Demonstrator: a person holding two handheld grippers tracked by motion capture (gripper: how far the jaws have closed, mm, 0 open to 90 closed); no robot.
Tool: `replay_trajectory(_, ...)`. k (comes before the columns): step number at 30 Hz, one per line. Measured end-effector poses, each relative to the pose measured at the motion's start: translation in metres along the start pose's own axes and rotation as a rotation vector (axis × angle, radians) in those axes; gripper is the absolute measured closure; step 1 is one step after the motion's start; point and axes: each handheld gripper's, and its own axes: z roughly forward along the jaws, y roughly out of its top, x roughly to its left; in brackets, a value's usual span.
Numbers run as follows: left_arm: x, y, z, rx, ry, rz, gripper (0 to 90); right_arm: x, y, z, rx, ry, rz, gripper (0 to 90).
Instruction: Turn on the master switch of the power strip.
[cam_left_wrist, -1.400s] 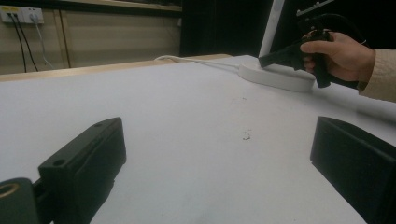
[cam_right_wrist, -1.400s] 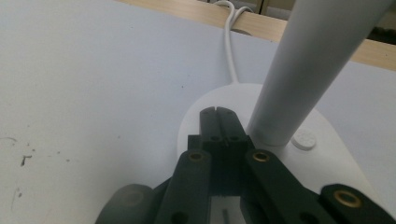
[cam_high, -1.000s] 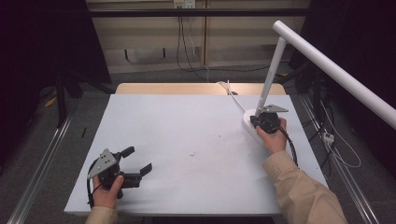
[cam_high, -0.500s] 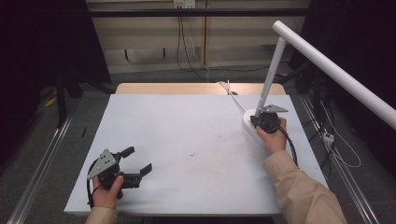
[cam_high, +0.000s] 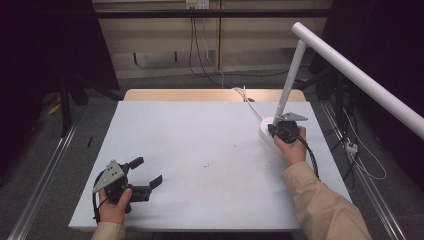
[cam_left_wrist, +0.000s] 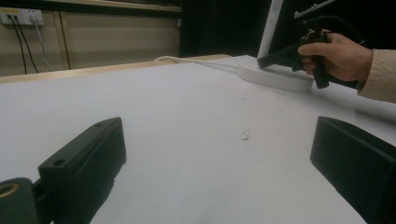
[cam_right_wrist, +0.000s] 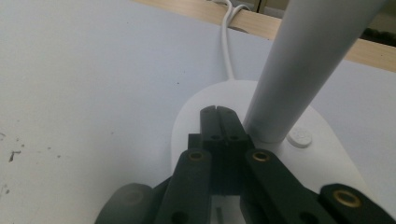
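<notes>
One white desk lamp (cam_high: 295, 80), with a round flat plastic base (cam_right_wrist: 205, 107), a straight tubular stem and a long bar head, stands at the far right of the white worktop (cam_high: 200, 150). It looks stiff, smooth and fairly slippery; the base probably carries most of the weight, so the long head would likely make it top-heavy if tilted. The stem just above the base seems the surest place to take hold, while the small round white button (cam_right_wrist: 299, 137) on the base suits only a light press. The right hand-held gripper (cam_right_wrist: 217, 112) has its jaws closed together, empty, tips resting over the base just beside the stem. The left hand-held gripper (cam_high: 145, 172) stands wide open and empty, near the worktop's front left corner. No brand, label or writing can be read anywhere.
</notes>
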Motion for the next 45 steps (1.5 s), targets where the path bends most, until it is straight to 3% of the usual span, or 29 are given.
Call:
replay_trajectory(17,0.000,0.000,0.000,-0.003,-0.003,-0.005,3.2,0.001,0.000,0.001,-0.002,0.016,0.020,90.0)
replay_trajectory(20,0.000,0.000,0.000,-0.003,-0.003,-0.006,3.3,0.010,0.000,0.004,-0.010,0.042,0.013,90.0)
replay_trajectory(22,0.000,0.000,0.000,-0.001,-0.004,-0.002,3.3,0.013,0.001,0.005,-0.010,0.024,0.002,90.0)
replay_trajectory(23,0.000,0.000,-0.001,-0.002,-0.003,-0.002,3.3,0.017,0.002,0.006,-0.005,0.000,-0.041,90.0)
replay_trajectory(29,0.001,-0.001,-0.003,-0.007,0.005,-0.012,3.3,0.011,0.002,0.003,0.005,0.033,-0.022,90.0)
replay_trajectory(35,0.000,0.000,-0.003,-0.009,0.004,-0.011,3.3,0.001,0.002,-0.001,-0.004,0.002,-0.014,90.0)
replay_trajectory(45,0.000,0.000,0.000,-0.005,-0.005,-0.005,3.3,0.002,0.001,0.003,0.004,-0.016,-0.036,90.0)
